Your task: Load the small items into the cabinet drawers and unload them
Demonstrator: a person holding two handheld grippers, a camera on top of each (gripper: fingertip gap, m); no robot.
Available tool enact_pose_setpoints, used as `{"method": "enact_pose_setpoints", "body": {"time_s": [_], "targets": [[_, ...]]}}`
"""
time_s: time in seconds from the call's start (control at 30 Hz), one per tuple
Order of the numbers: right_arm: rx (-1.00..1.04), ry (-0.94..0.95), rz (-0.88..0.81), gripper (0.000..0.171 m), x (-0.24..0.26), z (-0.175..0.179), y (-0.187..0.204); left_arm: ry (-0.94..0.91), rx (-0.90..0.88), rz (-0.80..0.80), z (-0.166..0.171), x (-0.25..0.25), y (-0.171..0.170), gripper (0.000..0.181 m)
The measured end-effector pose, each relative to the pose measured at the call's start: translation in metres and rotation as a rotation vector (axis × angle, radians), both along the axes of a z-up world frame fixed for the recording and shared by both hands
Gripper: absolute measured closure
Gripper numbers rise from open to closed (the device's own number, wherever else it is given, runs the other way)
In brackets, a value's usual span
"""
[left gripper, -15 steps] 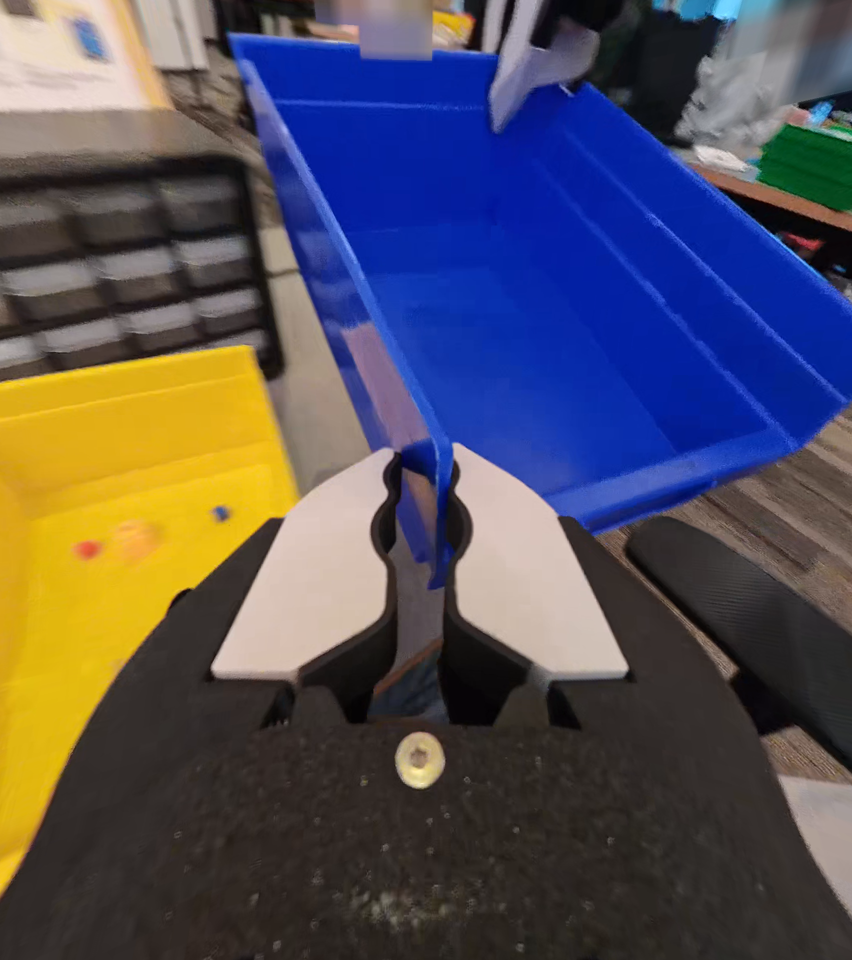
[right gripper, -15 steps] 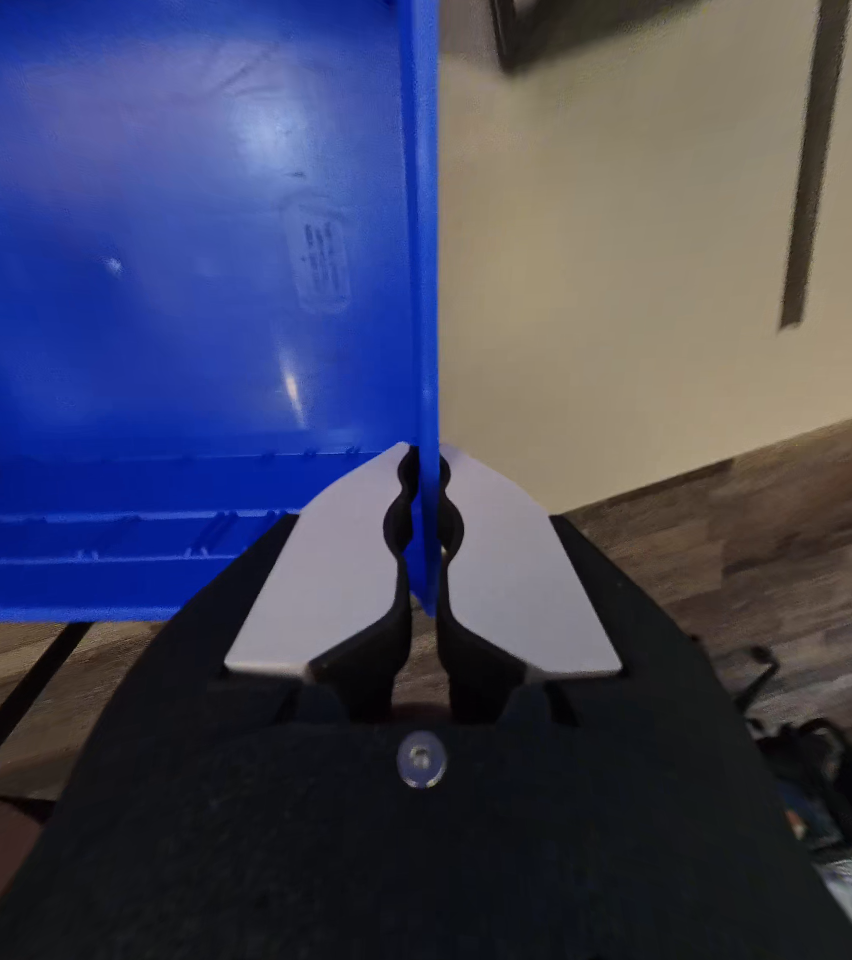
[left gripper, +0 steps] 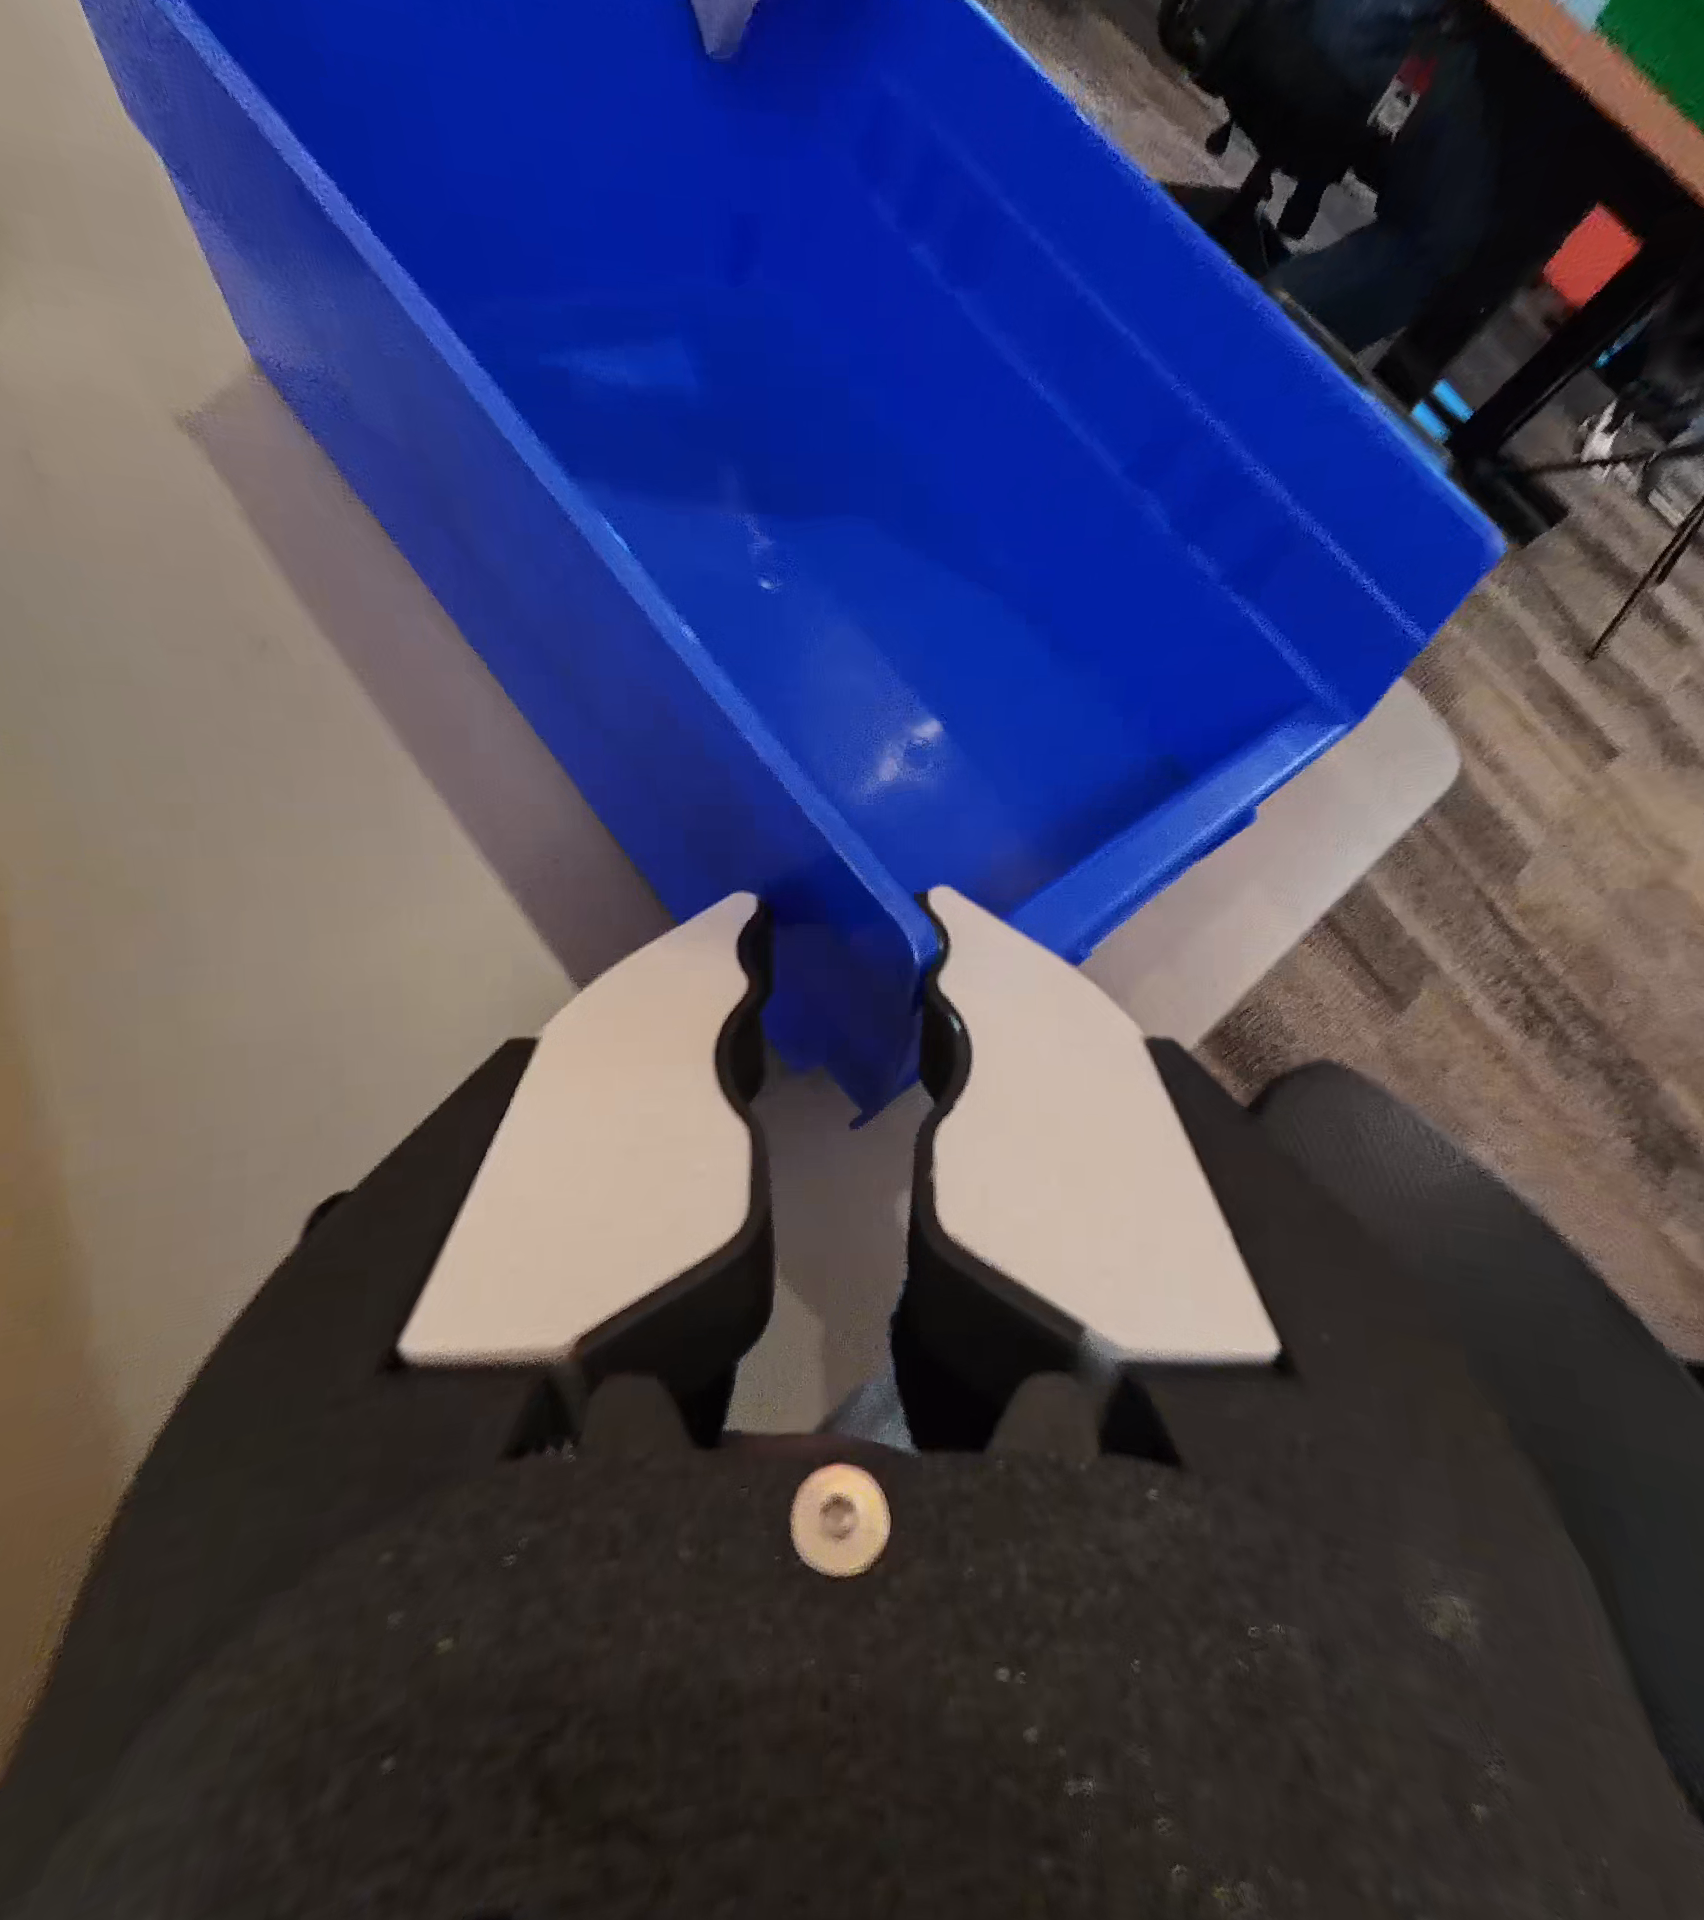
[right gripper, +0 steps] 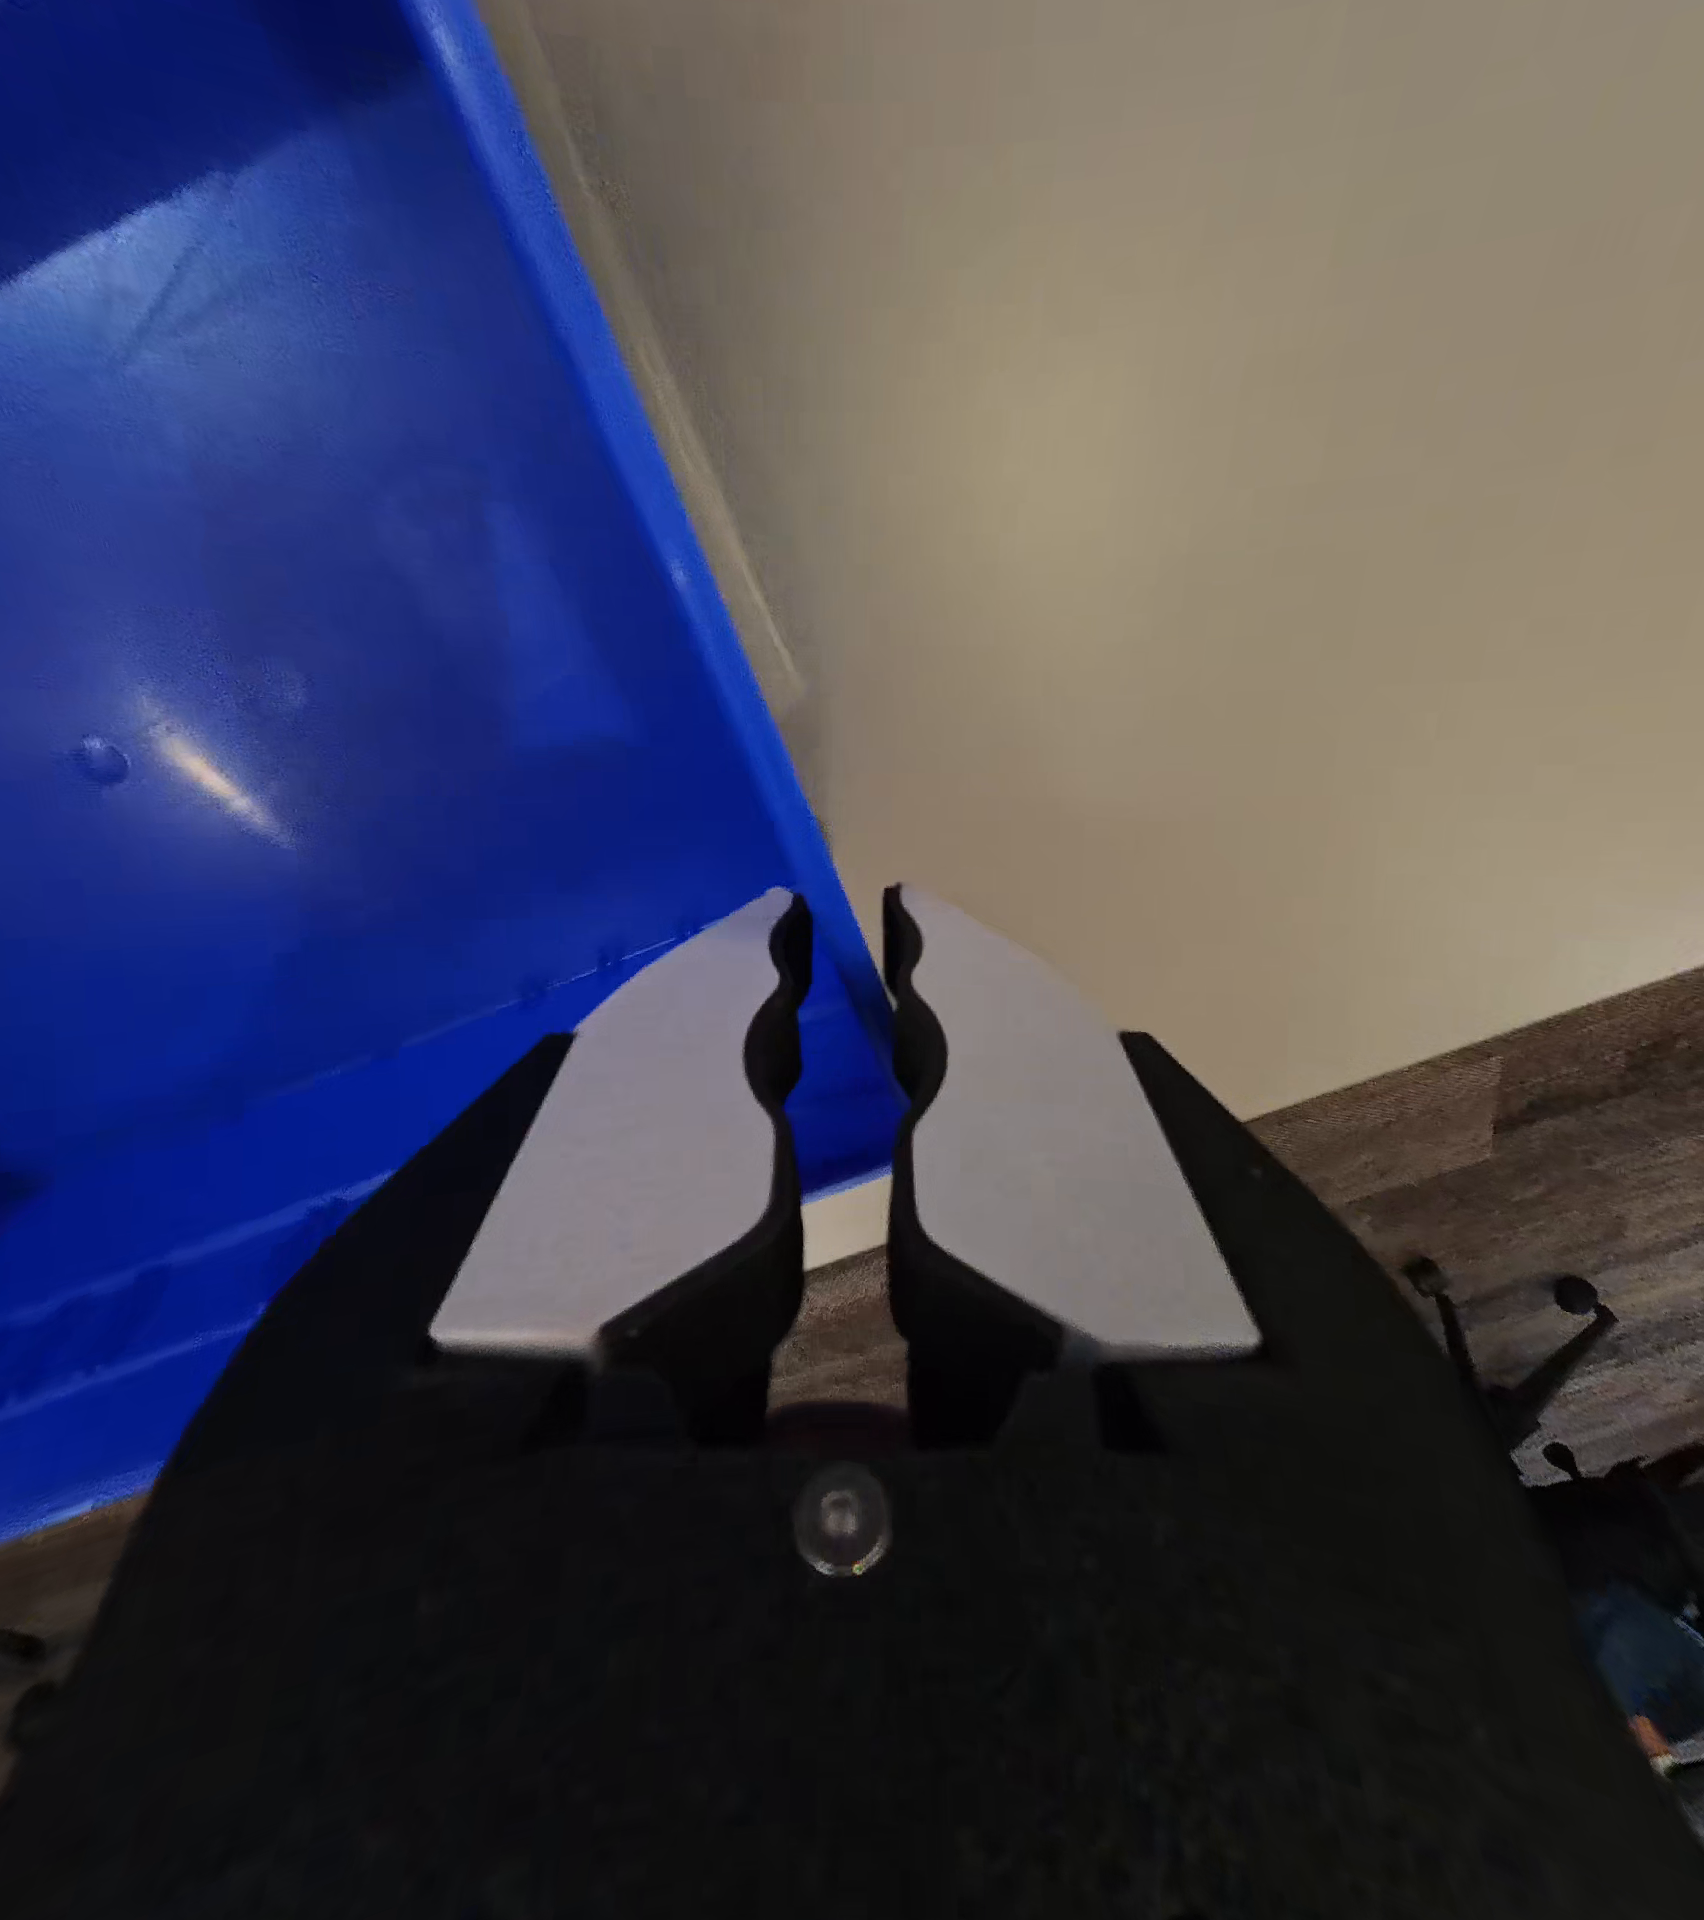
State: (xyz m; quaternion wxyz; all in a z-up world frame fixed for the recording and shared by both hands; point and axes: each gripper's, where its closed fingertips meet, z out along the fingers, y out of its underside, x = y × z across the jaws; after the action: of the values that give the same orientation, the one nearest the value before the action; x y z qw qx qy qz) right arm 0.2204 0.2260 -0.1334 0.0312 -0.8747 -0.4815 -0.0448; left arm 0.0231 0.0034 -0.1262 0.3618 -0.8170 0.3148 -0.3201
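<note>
- The left gripper [left gripper: 843, 940], black-bodied with pale grey finger plates, has its jaws parted by a clear gap; they straddle the near corner of a large blue plastic bin [left gripper: 931, 436], with the bin's wall edge close against the right-hand finger and free of the other.
- The blue plastic bin rests on the pale grey tabletop [left gripper: 204, 831], close to its rounded corner, with its long side running away from the left wrist camera. Its glossy floor shows no small items.
- At the bin's far rim, a pale finger of the other gripper shows at the top edge of the left wrist view.
- The right gripper [right gripper: 846, 914], of the same build, has its jaws a little apart around the bin's other wall edge [right gripper: 619, 447]; the edge passes through the gap, and I cannot tell whether either finger touches it.
- In the right wrist view the bin fills the left side, the tabletop [right gripper: 1243, 520] the right.
- Wood-look floor [left gripper: 1554, 883] lies past the tabletop edge, with a black chair [left gripper: 1450, 1247] just beside the left gripper.
- A brown-topped desk [left gripper: 1658, 135] stands well apart, at the upper right.
</note>
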Motion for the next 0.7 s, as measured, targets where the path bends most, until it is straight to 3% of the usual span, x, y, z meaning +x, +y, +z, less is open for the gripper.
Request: {"method": "enact_pose_setpoints", "body": {"time_s": [0.23, 0.4, 0.53, 0.7], "targets": [[0.108, -0.099, -0.099, 0.152, 0.028, 0.001, 0.078, -0.141, -0.12, 0.138, 0.004, 0.025, 0.077, 0.156], [0.138, -0.091, -0.13, 0.151, 0.041, 0.001, 0.095, -0.189, -0.146, 0.204, 0.004, 0.023, 0.113, 0.157], [0.227, -0.032, -0.141, 0.142, 0.037, 0.022, 0.096, -0.201, -0.105, 0.171, 0.013, 0.021, 0.106, 0.155], [0.356, 0.276, -0.185, 0.135, -0.032, 0.096, 0.076, -0.199, 0.057, 0.059, 0.059, 0.01, 0.061, 0.136]]}}
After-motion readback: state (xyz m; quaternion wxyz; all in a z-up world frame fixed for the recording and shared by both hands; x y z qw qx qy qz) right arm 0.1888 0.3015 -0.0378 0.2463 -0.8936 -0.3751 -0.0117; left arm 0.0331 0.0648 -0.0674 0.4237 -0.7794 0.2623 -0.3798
